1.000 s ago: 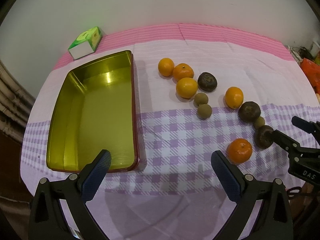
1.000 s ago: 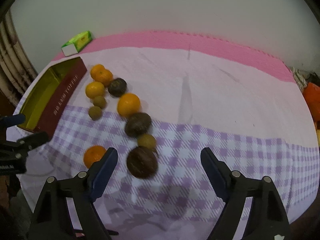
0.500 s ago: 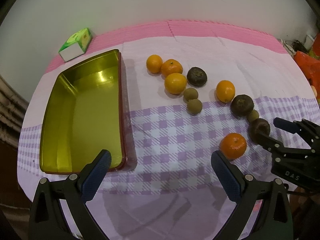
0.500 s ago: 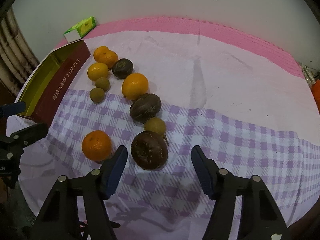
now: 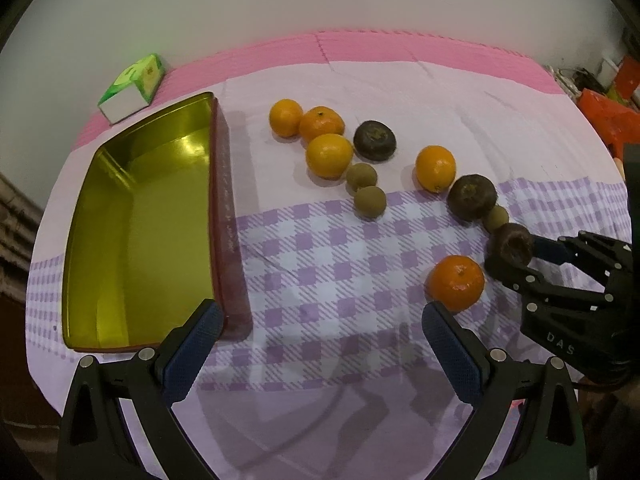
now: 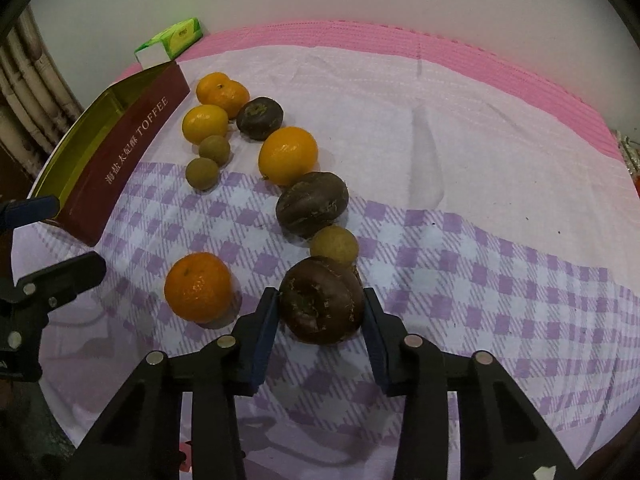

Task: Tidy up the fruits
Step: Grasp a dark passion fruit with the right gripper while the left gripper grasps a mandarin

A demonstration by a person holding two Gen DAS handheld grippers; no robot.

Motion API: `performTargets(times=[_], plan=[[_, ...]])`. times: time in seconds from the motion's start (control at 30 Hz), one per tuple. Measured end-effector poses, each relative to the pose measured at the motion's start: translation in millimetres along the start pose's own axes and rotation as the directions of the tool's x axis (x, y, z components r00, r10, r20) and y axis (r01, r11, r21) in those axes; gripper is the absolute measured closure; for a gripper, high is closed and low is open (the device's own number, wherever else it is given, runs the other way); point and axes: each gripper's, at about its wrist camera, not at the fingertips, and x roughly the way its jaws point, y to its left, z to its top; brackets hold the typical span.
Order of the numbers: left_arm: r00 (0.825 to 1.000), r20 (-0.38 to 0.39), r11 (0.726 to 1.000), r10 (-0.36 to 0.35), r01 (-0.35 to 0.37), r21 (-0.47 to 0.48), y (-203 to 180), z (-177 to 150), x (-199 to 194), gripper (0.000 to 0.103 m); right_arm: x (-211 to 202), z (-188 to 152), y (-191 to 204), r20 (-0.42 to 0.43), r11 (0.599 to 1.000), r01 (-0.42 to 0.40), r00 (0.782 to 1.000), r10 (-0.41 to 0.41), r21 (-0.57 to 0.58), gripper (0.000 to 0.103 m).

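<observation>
Several oranges, dark brown fruits and small tan fruits lie in a curved line on the checked cloth. My right gripper [image 6: 320, 312] is shut on the nearest dark brown fruit [image 6: 321, 305], which rests on the cloth; it also shows in the left wrist view [image 5: 512, 243]. An orange [image 6: 199, 287] lies just left of it. My left gripper [image 5: 320, 344] is open and empty above the cloth's near edge, beside the empty gold toffee tin [image 5: 136, 224], which also shows in the right wrist view [image 6: 116, 148].
A green and white carton [image 5: 134, 84] lies behind the tin. A pink mat [image 5: 400, 46] runs along the back below a white wall. Orange clutter [image 5: 608, 116] sits off the right edge. A small tan fruit [image 6: 334, 245] touches the gripped fruit's far side.
My right gripper has moved forward around the nearest dark brown fruit and closed on it. The left gripper has shifted slightly; it stays open.
</observation>
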Motion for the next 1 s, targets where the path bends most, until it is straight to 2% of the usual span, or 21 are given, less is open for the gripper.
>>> performTargets(times=[0.5, 0.67, 0.93, 1.0], plan=[[0.994, -0.05, 0.989, -0.097, 0.102, 0.107, -42.3, 1.5, 14.9, 0.004, 1.9, 8.4, -39.6, -0.011, 0.987, 0.064, 0.998, -0.063, 0.148, 0.065], [0.987, -0.087, 0.982, -0.136, 0.145, 0.119, -56.0, 5.9, 25.3, 0.018, 3.2, 12.7, -47.8, -0.009, 0.979, 0.066, 0.998, -0.066, 0.194, 0.065], [0.981, -0.106, 0.976, -0.159, 0.173, 0.133, -69.2, 16.7, 35.3, 0.032, -1.8, 9.1, -55.2, -0.005, 0.975, 0.05, 0.999, -0.05, 0.217, 0.065], [0.981, -0.111, 0.975, -0.159, 0.174, 0.138, -73.5, 19.7, 39.8, 0.04, -1.4, 10.5, -55.5, -0.003, 0.974, 0.046, 0.999, -0.047, 0.22, 0.065]])
